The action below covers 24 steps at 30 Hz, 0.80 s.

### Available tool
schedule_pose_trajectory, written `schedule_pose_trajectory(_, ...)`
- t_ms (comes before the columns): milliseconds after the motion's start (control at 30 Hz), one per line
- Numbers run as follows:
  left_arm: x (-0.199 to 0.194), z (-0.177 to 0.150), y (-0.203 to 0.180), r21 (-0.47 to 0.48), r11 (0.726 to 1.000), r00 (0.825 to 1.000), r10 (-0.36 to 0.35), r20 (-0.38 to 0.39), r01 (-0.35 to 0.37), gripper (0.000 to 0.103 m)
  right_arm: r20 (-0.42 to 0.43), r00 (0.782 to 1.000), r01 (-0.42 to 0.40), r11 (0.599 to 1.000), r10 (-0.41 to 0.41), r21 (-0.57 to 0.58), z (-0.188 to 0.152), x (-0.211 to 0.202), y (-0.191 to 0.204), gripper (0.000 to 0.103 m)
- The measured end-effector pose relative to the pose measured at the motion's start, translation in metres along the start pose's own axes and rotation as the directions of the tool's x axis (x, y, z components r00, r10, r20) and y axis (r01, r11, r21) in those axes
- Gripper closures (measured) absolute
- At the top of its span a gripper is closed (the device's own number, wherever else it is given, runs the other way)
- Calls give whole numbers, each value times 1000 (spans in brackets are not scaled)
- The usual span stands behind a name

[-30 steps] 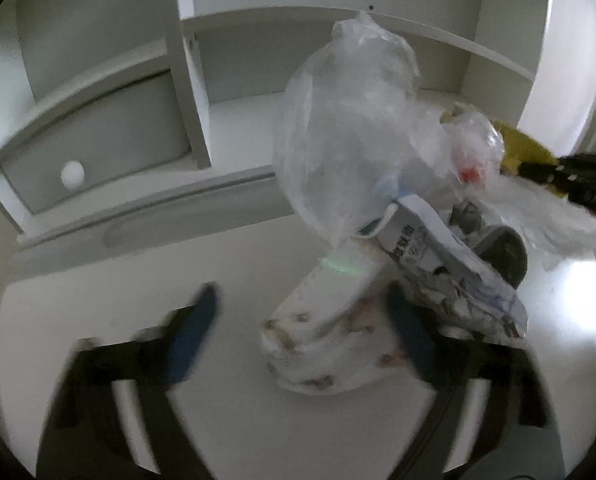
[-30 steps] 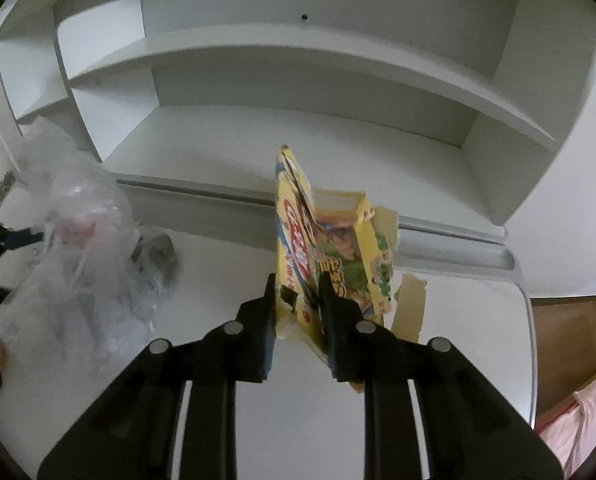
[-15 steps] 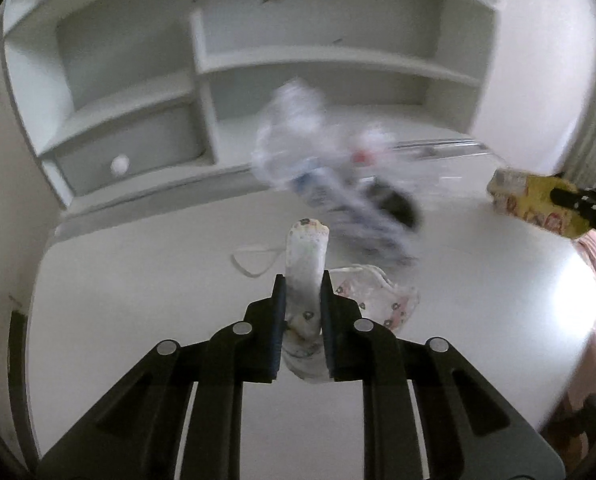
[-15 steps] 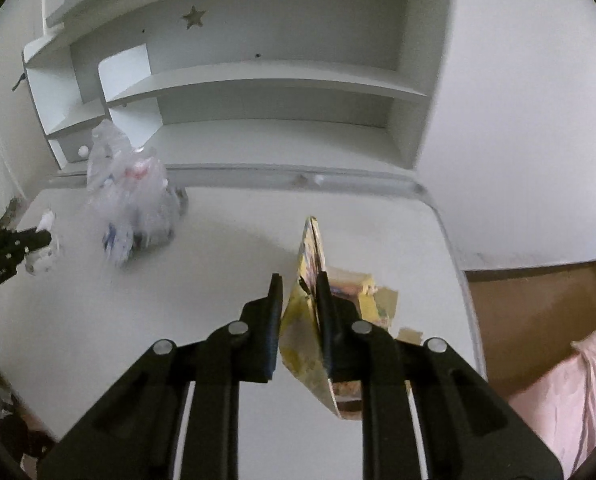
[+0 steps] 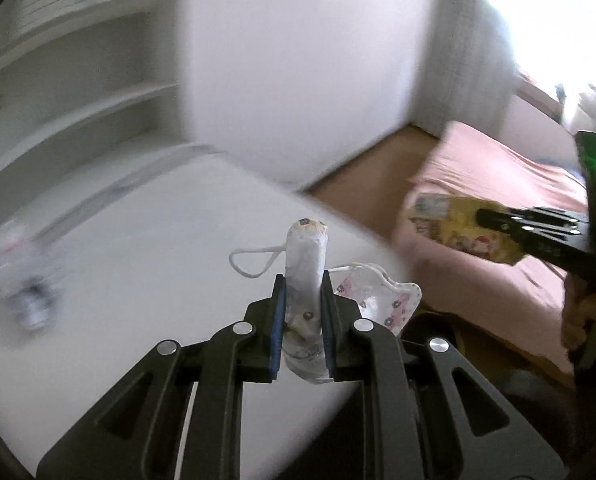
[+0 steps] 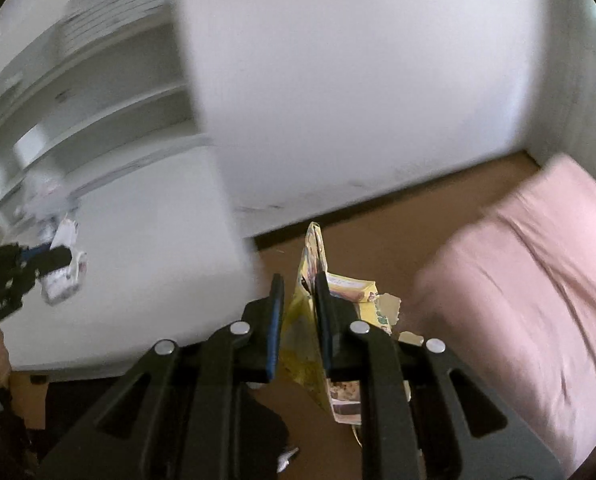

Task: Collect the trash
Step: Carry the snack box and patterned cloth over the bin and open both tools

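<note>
While the left tool [image 5: 303,304] clenched a patterned face mask [image 5: 306,276] above the white counter [image 5: 130,264] edge, the right tool [image 6: 299,308] gripped a torn yellow carton [image 6: 310,280] just off the counter, over brown floor [image 6: 370,248]; a pink bed [image 6: 538,264] lay beyond.

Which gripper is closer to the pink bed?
Right. The right gripper, holding the yellow box, hangs over the brown floor right beside the pink bed. The left gripper, holding the face mask, is over the white desk, farther away.
</note>
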<state>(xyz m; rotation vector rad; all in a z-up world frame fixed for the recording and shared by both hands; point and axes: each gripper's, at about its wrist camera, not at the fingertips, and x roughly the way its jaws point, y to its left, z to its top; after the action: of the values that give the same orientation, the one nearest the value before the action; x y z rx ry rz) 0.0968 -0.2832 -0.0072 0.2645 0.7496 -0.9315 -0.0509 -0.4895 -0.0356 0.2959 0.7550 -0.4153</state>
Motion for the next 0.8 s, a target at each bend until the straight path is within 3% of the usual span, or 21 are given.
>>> schedule_pose_trajectory(200, 63, 9, -113, 130, 972, 980, -186, -67, 193, 88, -82, 991, 126, 970, -111, 209, -64, 3, -98, 87)
schedule_pose_trajectory(400, 132, -7, -184, 202, 938, 957, -258, -137, 281, 88, -166, 973, 210, 906, -158, 368, -118, 27, -168, 87)
schedule_pose_trajectory(533, 190, -30, -210, 183, 933, 939, -269, -216, 310, 88, -211, 967, 224, 873, -143, 433, -148, 48, -199, 87)
schedule_pose_trajectory(600, 214, -43, -222, 195, 936, 941, -245, -235, 292, 88, -233, 961, 243, 860, -149, 449, -162, 59, -211, 87)
schedule_pose_trajectory(667, 236, -59, -235, 174, 938, 928, -245, -282, 300, 88, -265, 952, 263, 845, -150, 466, -174, 76, -223, 87)
schedule_pose_trajectory(733, 260, -70, -230, 151, 936, 915, -261, -309, 318, 88, -285, 949, 266, 831, -137, 488, -186, 86, -234, 87)
schedule_pose_trajectory(800, 280, -84, -235, 148, 942, 913, -242, -328, 303, 88, -309, 943, 271, 820, -122, 504, -198, 99, -243, 87)
